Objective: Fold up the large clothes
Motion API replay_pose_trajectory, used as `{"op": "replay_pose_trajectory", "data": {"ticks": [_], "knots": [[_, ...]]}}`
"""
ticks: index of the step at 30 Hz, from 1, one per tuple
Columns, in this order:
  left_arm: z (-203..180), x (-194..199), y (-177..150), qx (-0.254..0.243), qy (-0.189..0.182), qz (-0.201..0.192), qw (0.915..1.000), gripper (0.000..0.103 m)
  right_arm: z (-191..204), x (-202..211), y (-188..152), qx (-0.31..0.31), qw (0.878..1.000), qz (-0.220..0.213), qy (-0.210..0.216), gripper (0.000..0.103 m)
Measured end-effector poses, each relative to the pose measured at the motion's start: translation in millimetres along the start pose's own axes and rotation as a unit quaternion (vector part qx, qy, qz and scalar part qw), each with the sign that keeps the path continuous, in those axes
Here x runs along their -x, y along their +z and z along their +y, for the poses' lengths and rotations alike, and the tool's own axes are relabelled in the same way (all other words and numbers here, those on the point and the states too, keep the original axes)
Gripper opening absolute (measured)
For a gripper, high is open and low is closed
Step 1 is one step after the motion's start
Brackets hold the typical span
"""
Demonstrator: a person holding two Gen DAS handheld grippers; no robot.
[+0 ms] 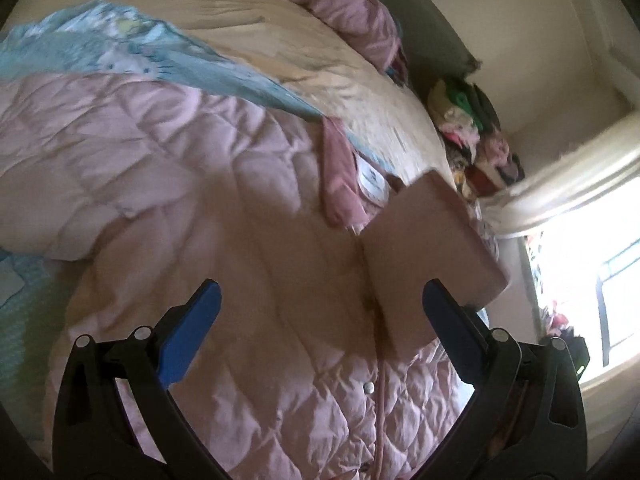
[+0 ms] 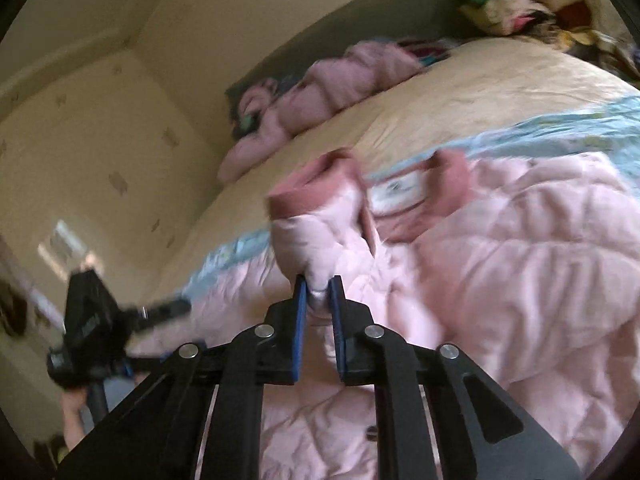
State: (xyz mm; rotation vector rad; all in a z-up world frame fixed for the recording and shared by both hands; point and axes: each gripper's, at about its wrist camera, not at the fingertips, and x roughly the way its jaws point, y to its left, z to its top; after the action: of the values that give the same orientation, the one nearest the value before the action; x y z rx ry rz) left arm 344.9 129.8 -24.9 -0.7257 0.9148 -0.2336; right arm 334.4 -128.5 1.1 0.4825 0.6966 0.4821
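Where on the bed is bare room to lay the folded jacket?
The cream bedspread lies bare between the pink jacket with the blue sheet and the pink clothes by the headboard. It is crowded near the clothes pile.

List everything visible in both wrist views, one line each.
quilted jacket: 1, pink, spread on bed, front edge lifted
bedspread: 1, cream, under all
blue sheet: 1, light blue, under jacket
rolled blanket: 1, pink, bed's far edge
clothes pile: 1, mixed colours, beside bed
window: 1, bright, by curtain
left gripper: 1, black, blue fingers, open above jacket
right gripper: 1, black, blue fingers, shut on jacket
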Motion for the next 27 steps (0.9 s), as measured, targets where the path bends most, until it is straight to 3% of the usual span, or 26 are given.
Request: {"op": "replay_pose_trajectory", "data": {"ticks": [9,12,13,14,19,22,23,24,25,27], "knots": [[11,-7,2,0.027,-0.032,0.01,0.9991,0.095,35,-52,-42,0.055,0.993,0.105,0.008,0.017],[9,-19,-2,0.023,-0.03,0.028,0.9989,0.095,36,-55,-53,0.042,0.989,0.135,0.031,0.035],[10,-22,-3,0.023,-0.03,0.032,0.9988,0.095,37,-53,-54,0.039,0.989,0.14,0.038,0.047],[11,-25,-4,0.025,-0.029,0.036,0.9986,0.095,37,-47,-56,0.041,0.989,0.139,0.033,0.051],[17,-53,-17,0.033,-0.009,0.067,0.9972,0.094,26,-17,-54,0.027,0.992,0.122,0.026,0.052],[11,-58,-22,0.003,0.004,0.051,0.9987,0.093,16,1,-48,0.013,0.994,0.104,0.019,0.053],[7,-57,-24,-0.013,0.008,0.039,0.9991,0.086,12,9,-47,0.009,0.995,0.096,0.014,0.053],[2,-57,-26,-0.031,0.015,0.032,0.9989,0.068,8,16,-46,0.005,0.996,0.09,0.011,0.053],[-5,-59,-29,-0.052,0.023,0.032,0.9979,0.056,3,25,-45,-0.001,0.996,0.084,0.01,0.053],[-16,-63,-33,-0.085,0.049,0.032,0.9947,0.04,-6,32,-43,-0.01,0.997,0.078,0.007,0.053]]}}
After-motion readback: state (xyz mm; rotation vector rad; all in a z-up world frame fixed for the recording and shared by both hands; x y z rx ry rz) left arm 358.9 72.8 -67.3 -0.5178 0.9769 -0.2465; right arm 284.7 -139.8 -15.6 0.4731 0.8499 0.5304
